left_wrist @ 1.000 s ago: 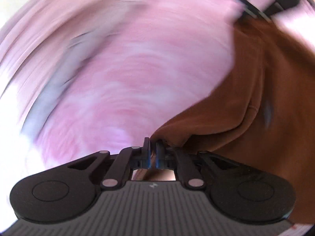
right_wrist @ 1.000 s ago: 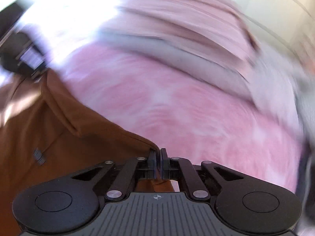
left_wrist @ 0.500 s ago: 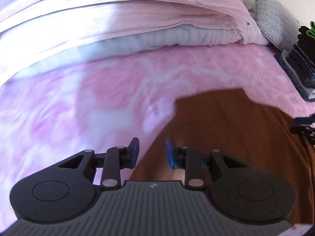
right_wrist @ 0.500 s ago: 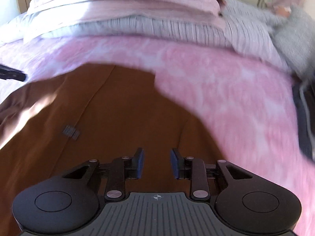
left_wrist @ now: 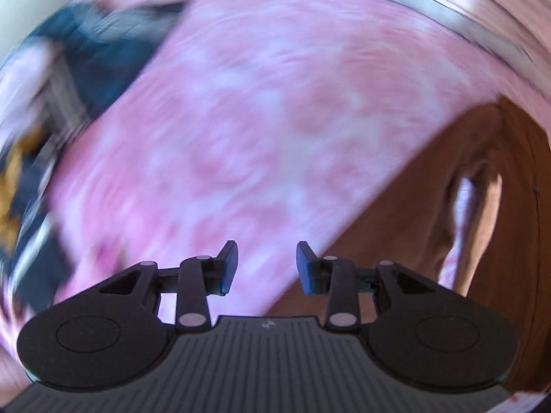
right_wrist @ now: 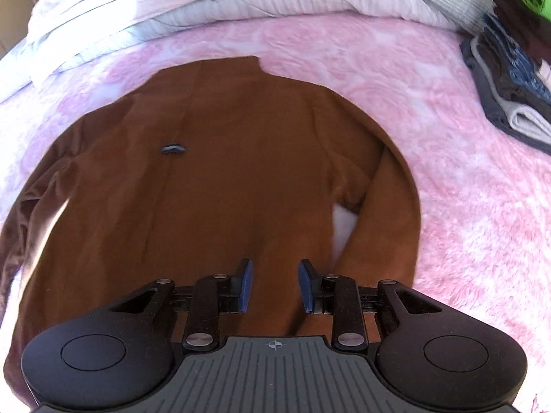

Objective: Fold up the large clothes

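Observation:
A large brown long-sleeved top (right_wrist: 241, 172) lies spread flat on the pink bedspread (right_wrist: 465, 189), collar at the far end and both sleeves out along its sides. My right gripper (right_wrist: 274, 284) is open above the near part of its body, nothing between the fingers. In the blurred left wrist view the same brown top (left_wrist: 430, 223) fills the lower right. My left gripper (left_wrist: 267, 265) is open too, over the pink bedspread (left_wrist: 258, 120) just left of the top's edge.
A stack of folded clothes (right_wrist: 509, 79) sits at the right edge of the bed. Folded pink and grey bedding (right_wrist: 189, 10) lies across the far side. A blurred dark pile of clothes (left_wrist: 79, 65) shows at the upper left of the left wrist view.
Both grippers were shut on the brown top's edge a second ago; both opened and let go. The top now lies flat. The left gripper has swung left, the right has pulled back.

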{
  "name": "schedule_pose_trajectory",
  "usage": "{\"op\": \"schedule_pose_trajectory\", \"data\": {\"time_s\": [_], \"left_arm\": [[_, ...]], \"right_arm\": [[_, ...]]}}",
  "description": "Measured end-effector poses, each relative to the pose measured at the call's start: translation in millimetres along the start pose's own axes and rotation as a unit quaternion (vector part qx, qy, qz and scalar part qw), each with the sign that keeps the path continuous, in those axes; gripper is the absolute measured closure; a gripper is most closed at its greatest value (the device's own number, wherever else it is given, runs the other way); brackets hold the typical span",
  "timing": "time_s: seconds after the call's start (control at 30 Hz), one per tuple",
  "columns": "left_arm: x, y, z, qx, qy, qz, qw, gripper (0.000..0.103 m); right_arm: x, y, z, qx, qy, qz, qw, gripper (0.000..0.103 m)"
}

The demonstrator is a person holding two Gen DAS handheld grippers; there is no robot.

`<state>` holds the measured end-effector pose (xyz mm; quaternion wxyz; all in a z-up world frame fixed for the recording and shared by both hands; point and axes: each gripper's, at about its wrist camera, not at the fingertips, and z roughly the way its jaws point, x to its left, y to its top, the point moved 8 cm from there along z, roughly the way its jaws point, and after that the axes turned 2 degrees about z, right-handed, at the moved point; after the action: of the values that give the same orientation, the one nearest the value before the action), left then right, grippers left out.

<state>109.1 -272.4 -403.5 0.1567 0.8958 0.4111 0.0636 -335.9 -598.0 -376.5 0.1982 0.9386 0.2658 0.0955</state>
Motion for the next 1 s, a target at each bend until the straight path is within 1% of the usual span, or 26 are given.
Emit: {"op": "schedule_pose_trajectory", "data": {"time_s": [0.07,0.13,0.2,0.27,0.33,0.4,0.43,0.47,0.5,0.53,0.57,0.6,0.67,0.73,0.8,0.9,0.93,1.0], "left_arm": [[25,-20,-14,0.006,-0.007,-0.036,0.9993,0.071],[40,-42,-20,0.016,-0.016,-0.064,0.9977,0.071],[49,-62,-19,0.036,-0.039,-0.099,0.9937,0.066],[57,-78,-17,0.042,-0.043,-0.130,0.9897,0.056],[68,-91,-11,0.049,-0.047,-0.158,0.9851,0.052],[76,-106,-7,0.059,-0.043,-0.167,0.9833,0.052],[76,-112,-4,0.061,-0.043,-0.169,0.9828,0.055],[74,-116,-3,0.061,-0.043,-0.165,0.9835,0.064],[72,-116,-3,0.053,-0.028,-0.144,0.9877,0.075],[71,-113,-4,0.044,-0.019,-0.125,0.9910,0.103],[71,-107,-6,0.033,-0.028,-0.122,0.9916,0.103],[72,-96,-14,0.009,-0.031,-0.124,0.9918,0.103],[80,-65,-34,-0.048,-0.016,-0.097,0.9940,0.102],[97,-27,-54,-0.104,-0.001,-0.084,0.9911,0.102],[118,10,-64,-0.144,0.008,-0.077,0.9865,0.102],[139,60,-58,-0.179,0.035,-0.050,0.9820,0.102],[142,72,-53,-0.184,0.038,-0.037,0.9815,0.102],[141,87,-36,-0.177,0.053,-0.007,0.9828,0.102]], "right_arm": [[16,-2,-5,-0.001,0.004,-0.012,1.000,0.077],[33,-5,-10,-0.003,0.009,-0.023,1.000,0.077],[51,-8,-13,-0.005,0.017,-0.035,0.999,0.077],[68,-12,-16,-0.005,0.021,-0.049,0.999,0.077],[84,-17,-18,-0.004,0.025,-0.060,0.998,0.077],[97,-22,-19,-0.004,0.031,-0.063,0.998,0.077],[102,-24,-19,-0.003,0.032,-0.064,0.997,0.077],[108,-25,-19,-0.004,0.031,-0.066,0.997,0.077],[113,-27,-20,-0.004,0.032,-0.069,0.997,0.077],[118,-29,-21,-0.006,0.032,-0.072,0.997,0.077],[122,-30,-24,-0.009,0.031,-0.076,0.997,0.077],[126,-30,-26,-0.012,0.030,-0.080,0.996,0.077],[129,-30,-30,-0.019,0.027,-0.087,0.996,0.077],[132,-34,-31,-0.019,0.021,-0.085,0.996,0.077],[134,-39,-31,-0.017,0.017,-0.078,0.997,0.077],[134,-47,-31,-0.013,0.010,-0.073,0.997,0.077],[133,-50,-33,-0.013,0.007,-0.073,0.997,0.077],[130,-57,-34,-0.007,0.000,-0.068,0.998,0.077]]}}
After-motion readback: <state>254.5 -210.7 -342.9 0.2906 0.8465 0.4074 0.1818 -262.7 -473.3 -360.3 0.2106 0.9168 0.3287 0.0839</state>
